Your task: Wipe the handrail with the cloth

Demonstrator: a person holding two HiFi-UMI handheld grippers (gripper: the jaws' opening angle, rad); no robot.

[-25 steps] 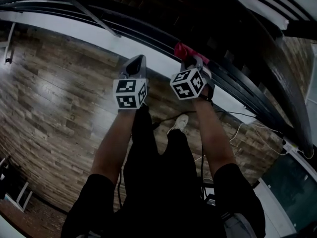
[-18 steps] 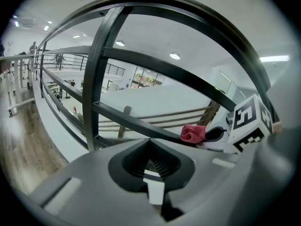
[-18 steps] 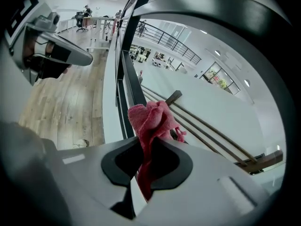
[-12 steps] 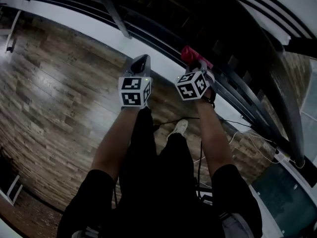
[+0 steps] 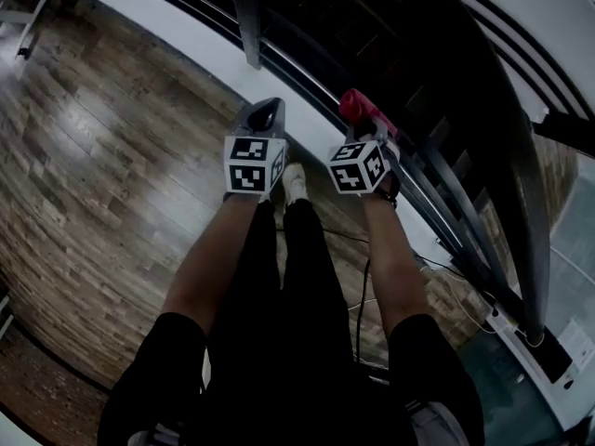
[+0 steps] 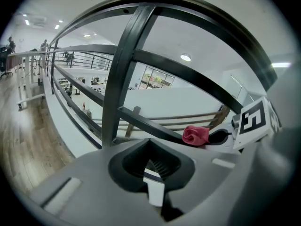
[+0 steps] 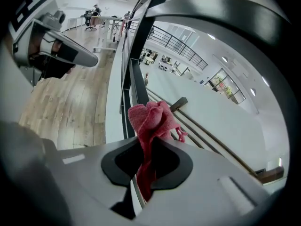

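My right gripper point(image 5: 364, 126) is shut on a crumpled red cloth point(image 5: 357, 106), whose bunched end sticks out beyond the jaws point(image 7: 151, 119). The cloth sits close to a lower bar of the black railing point(image 5: 437, 193); I cannot tell whether they touch. In the right gripper view, the broad dark handrail point(image 7: 235, 18) arches overhead. My left gripper point(image 5: 263, 115) hangs beside the right one, over the white ledge. It is shut with nothing in it point(image 6: 151, 161). The left gripper view shows the cloth point(image 6: 195, 135) to its right, beside a slanting rail bar.
A black railing post point(image 6: 120, 74) stands just ahead of the left gripper, and in the head view the post point(image 5: 247, 17) is at the top. Wood flooring point(image 5: 84, 156) spreads to the left. The person's legs and white shoe point(image 5: 294, 182) are below the grippers. A cable point(image 5: 358, 295) trails on the floor.
The person has stepped forward along the railing, bringing the post closer, and the white shoe now lies between the grippers. Both grippers keep their pose, the right still holding the cloth.
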